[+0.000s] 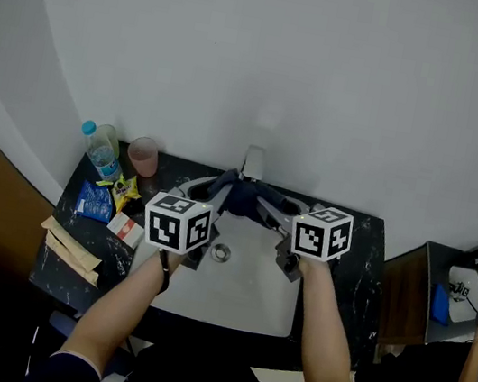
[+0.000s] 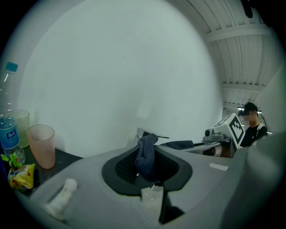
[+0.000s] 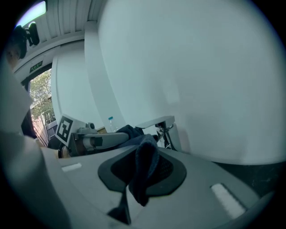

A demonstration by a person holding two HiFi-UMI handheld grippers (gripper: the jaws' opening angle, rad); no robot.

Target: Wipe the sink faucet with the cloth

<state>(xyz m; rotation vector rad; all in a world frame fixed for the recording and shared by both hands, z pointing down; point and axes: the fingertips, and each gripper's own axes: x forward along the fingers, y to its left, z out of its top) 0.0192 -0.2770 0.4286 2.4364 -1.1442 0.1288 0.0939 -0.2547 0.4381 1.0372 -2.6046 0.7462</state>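
Head view: the dark blue cloth point(image 1: 240, 197) is draped over the faucet point(image 1: 253, 162) at the far side of the sink point(image 1: 241, 309). It hides the spout, and only the faucet's pale upright body shows above it. The marker cubes cover much of both grippers there, so the grip cannot be read from above. The left gripper point(image 2: 147, 166) view shows its jaws narrow, pinching one bunched end of the cloth, with the faucet almost wholly masked behind the fold. The right gripper point(image 3: 143, 172) view shows its jaws likewise clamped on the other end, with the spout plain just beyond. A water bottle point(image 1: 101, 150) and a pink cup point(image 1: 143, 156) stand far left on the black surface point(image 1: 361, 253). The print on the snack packets point(image 1: 105, 199) beside them cannot be read.
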